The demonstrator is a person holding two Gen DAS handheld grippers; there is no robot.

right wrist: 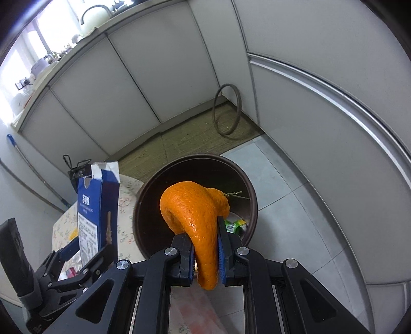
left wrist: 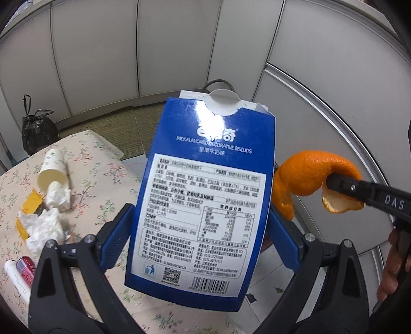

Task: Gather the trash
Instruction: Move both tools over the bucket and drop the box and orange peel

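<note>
Two pieces of trash were held: the box (left wrist: 203, 200) clamped in the left hand-held gripper (left wrist: 200, 231), the peel (right wrist: 195, 221) pinched in the right hand-held gripper (right wrist: 205, 257) above the bin (right wrist: 143, 205); release should be centred over the opening.

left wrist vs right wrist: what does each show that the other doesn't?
Left wrist only: paper cup, crumpled tissues and tubes on the floral tablecloth.
Right wrist only: brown trash bin under the peel, green wrapper inside, countertop kettle.
Both: left hand-held gripper shut on the blue biscuit box, right hand-held gripper shut on the orange peel, and a black bag.
</note>
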